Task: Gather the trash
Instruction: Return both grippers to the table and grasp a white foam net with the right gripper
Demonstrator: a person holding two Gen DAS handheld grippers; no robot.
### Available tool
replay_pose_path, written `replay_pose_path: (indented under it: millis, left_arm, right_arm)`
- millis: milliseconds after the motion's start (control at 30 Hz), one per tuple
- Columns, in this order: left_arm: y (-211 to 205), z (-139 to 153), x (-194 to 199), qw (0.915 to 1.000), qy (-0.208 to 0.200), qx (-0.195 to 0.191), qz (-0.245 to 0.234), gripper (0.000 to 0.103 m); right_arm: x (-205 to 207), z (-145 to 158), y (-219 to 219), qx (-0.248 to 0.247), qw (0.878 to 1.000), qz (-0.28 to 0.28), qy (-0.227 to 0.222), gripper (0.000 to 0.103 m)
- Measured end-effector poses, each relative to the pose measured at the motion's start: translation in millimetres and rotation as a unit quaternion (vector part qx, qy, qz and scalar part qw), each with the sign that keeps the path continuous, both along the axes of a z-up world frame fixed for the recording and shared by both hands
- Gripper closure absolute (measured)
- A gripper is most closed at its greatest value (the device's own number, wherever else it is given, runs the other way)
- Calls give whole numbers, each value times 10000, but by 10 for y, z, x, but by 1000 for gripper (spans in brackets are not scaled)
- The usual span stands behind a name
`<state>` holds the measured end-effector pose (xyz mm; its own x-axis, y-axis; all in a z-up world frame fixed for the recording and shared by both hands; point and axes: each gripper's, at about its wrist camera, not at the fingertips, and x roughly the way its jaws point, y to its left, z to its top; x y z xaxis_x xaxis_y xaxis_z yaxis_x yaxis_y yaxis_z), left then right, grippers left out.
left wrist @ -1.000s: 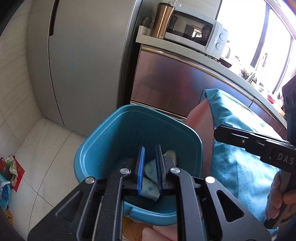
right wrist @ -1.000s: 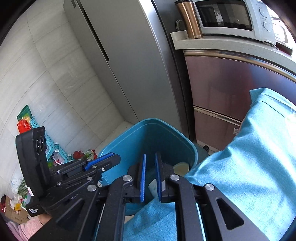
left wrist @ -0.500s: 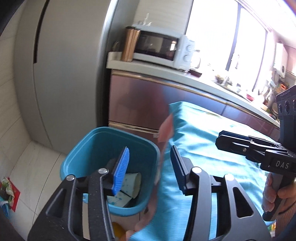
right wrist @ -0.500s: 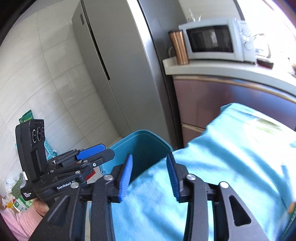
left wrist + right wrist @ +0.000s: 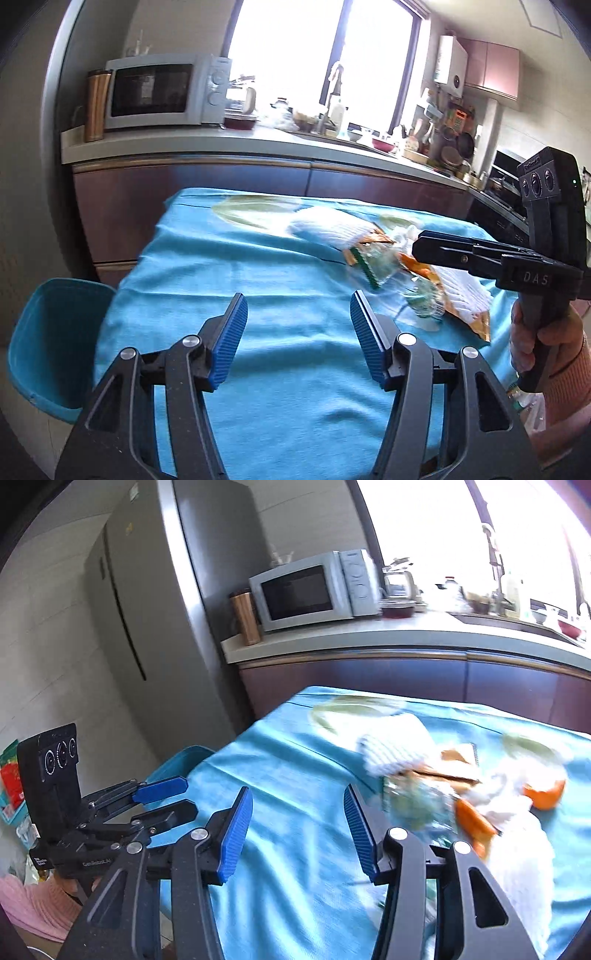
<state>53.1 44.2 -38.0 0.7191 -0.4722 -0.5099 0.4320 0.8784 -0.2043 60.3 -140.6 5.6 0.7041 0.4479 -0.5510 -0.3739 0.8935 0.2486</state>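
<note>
Both tongs, left tongs [image 5: 297,326] and right tongs [image 5: 298,829], stand wide and empty. The crumpled wrappers [image 5: 384,262] look light and crinkly. Pinch 1 raised fold.

Blown-out window [image 5: 317,55] backlight, motion-blurred trash [image 5: 424,797], fisheye-curved dark corners

Both the left gripper [image 5: 297,325] and the right gripper [image 5: 297,830] are showing black linkage arms with silver round pivot screws and ribbed blue finger pads [image 5: 228,338]. White "DAS" lettering is appearing on one black body. The right hand [image 5: 543,332] is showing bare skin and a pink knitted sleeve [image 5: 570,376].
</note>
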Motion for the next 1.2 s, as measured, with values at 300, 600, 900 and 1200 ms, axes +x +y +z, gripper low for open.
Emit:
replay_pose_path:
  millis: [300, 600, 900, 1200]
  left_arm:
    - [-802, -138, 19, 9946, 344, 82, -973, 45]
    - [-1410, -341, 246, 9845, 934, 231, -1464, 44]
    - [-1656, -499, 419, 9769, 1492, 348, -1487, 52]
    - [-1722, -543, 473, 9750, 1639, 331, -1465, 83]
  right_arm:
    - [-268, -223, -1082, -102, 9905, -1360, 155, 52]
    - [-324, -467, -1499, 52, 9842, -1708, 457, 49]
    - [-311, -621, -1544, 302, 9852, -1562, 646, 49]
    - [-317, -634, -1534, 397, 9868, -1425, 665, 81]
